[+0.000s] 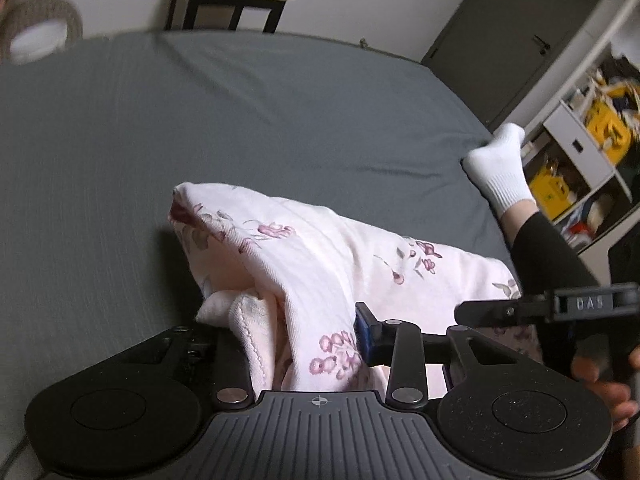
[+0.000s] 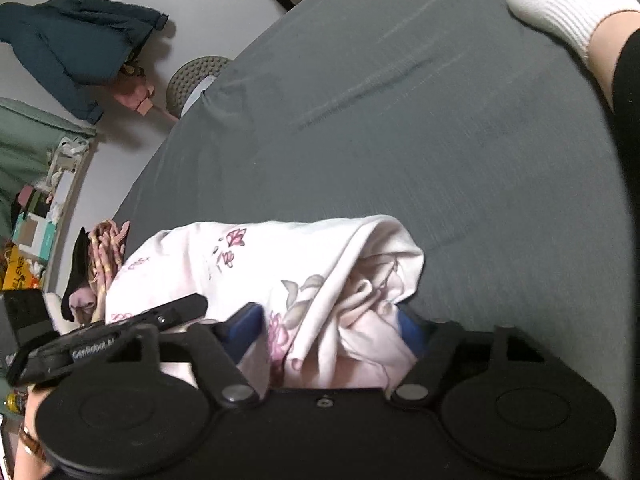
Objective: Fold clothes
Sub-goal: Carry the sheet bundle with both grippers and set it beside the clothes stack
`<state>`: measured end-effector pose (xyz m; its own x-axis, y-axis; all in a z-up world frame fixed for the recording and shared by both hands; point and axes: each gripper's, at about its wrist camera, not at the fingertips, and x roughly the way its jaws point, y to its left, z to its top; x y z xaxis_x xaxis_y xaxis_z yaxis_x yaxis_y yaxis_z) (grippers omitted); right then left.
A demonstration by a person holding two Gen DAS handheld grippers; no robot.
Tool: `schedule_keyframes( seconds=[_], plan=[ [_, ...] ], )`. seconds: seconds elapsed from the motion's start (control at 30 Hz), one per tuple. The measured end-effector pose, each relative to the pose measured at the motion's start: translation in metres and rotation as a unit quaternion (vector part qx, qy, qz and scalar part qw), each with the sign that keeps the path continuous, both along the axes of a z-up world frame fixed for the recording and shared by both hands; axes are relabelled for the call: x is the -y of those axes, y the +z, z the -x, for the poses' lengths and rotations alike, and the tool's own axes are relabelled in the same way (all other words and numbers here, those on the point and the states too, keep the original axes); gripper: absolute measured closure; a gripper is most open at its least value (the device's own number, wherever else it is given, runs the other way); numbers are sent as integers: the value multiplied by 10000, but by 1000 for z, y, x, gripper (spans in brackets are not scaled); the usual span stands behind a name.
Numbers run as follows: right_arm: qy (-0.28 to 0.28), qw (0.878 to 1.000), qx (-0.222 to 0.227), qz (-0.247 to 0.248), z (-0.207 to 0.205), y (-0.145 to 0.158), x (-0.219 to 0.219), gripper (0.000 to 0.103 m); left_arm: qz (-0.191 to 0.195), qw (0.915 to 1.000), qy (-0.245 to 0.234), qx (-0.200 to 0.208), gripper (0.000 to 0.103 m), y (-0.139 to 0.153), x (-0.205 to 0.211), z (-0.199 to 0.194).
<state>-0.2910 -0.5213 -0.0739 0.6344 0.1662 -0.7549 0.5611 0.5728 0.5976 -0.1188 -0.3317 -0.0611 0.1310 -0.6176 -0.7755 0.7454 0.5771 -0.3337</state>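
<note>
While garment (image 1: 320, 264) bunches, sock (image 1: 500, 168) beside bed (image 1: 200, 120)

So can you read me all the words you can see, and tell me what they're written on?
"DAS": on the right gripper's black arm.
"GenRobot.AI", last letters partly cut off: on the left gripper's black arm.
Print on the orange bag and the yellow boxes: too blurred to read.

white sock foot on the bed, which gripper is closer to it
Right. The right gripper grips the floral garment on the side nearer the white sock; the left gripper grips the same garment on the side farther from it.
</note>
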Motion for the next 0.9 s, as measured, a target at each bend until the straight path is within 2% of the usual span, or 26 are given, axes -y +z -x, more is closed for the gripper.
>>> schedule_keyframes(
  seconds=[0.07, 0.13, 0.33, 0.53, 0.73, 0.9],
  plan=[
    [-11, 9999, 79, -71, 2, -1, 0, 61, -12, 9995, -70, 303, 69, 4, 0, 8],
    [-8, 9998, 125, -137, 1, -1, -1, 65, -45, 9983, -131, 569, 71, 9, -2, 14],
    [43, 9993, 326, 149, -11, 17, -15, 74, -12, 9929, -149, 1182, 73, 25, -18, 20],
    [446, 9946, 745, 571, -47, 54, -39, 74, 222, 9872, 158, 1569, 73, 57, -62, -4],
    [1135, 9861, 868, 852, -140, 88, -49, 74, 221, 9758, 687, 2062, 73, 86, -102, -65],
    [1572, 9742, 967, 1302, -228, 123, -62, 74, 380, 9675, 1298, 2135, 73, 103, -124, -146]
  ],
)
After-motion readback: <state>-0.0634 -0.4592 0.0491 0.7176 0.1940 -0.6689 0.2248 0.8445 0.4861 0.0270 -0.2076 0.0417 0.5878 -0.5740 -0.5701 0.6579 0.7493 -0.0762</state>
